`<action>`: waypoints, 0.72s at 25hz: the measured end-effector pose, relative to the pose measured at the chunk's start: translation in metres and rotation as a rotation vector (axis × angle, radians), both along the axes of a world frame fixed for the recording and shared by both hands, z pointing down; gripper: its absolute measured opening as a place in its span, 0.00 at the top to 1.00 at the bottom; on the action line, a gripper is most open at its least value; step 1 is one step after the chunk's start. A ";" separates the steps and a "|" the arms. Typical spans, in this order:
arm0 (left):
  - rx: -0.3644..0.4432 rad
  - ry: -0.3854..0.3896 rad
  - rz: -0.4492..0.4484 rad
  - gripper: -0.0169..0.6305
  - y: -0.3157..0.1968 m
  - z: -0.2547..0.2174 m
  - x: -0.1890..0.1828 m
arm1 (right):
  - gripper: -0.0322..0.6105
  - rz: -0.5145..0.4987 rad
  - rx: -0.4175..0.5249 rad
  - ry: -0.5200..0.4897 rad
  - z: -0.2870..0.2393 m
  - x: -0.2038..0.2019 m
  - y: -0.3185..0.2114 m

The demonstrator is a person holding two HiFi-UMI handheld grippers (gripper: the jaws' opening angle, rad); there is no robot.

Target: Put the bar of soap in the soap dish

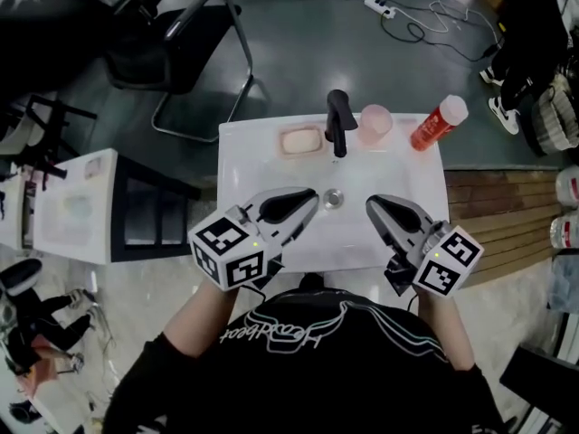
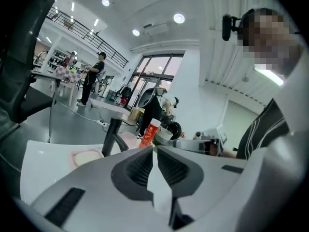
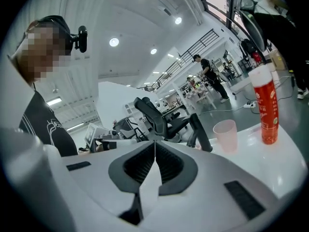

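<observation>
You've got the white washbasin (image 1: pixel 242 156) square in front of you, with the black faucet (image 1: pixel 337 120) at the back edge. Right of it stand the red bottle (image 1: pixel 438 123) and the pink cup (image 1: pixel 374 123). Left of the faucet sits the soap dish (image 1: pixel 281 142), and look, the bar of soap (image 1: pixel 302 140) is lying in it, pale and flat, filling most of the tray. From here the job looks done.

If you do need to touch that bar, I'd treat it as light and rigid but slick, more so if it's wet. It should hold up to a squeeze, yet it's likely to squirt out of smooth pads. Take it across the short sides, low on the bar, with the jaws level. The dish itself looks light enough to slide on the glossy counter, so don't shove it.

Now your hands: both are up over the near half of the basin, well apart from the dish, and pointing toward the faucet almost level. The left gripper (image 1: pixel 310 197) has its jaws closed with nothing between them. The right gripper (image 1: pixel 372 204) is the same, ribbed pads pressed together and empty. The drain (image 1: pixel 333 197) lies between the two tips.
</observation>
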State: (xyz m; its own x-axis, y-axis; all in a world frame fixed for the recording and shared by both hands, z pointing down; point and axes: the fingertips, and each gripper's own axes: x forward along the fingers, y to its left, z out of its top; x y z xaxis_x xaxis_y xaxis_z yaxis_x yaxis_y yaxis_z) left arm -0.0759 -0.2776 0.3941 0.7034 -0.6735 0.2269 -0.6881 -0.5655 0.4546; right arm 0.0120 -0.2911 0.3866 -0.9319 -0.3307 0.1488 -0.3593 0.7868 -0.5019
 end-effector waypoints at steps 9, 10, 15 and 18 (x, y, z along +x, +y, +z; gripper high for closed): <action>0.043 0.024 -0.042 0.93 0.024 -0.023 0.021 | 0.90 0.002 0.062 -0.056 -0.024 0.004 0.011; 0.045 0.031 -0.043 0.93 0.025 -0.024 0.022 | 0.91 0.002 0.070 -0.056 -0.025 0.005 0.013; 0.063 0.004 -0.056 0.93 0.027 -0.027 0.024 | 0.91 0.000 0.088 -0.055 -0.028 0.005 0.017; 0.055 0.050 -0.057 0.93 0.029 -0.033 0.024 | 0.91 -0.001 0.083 -0.052 -0.029 0.005 0.020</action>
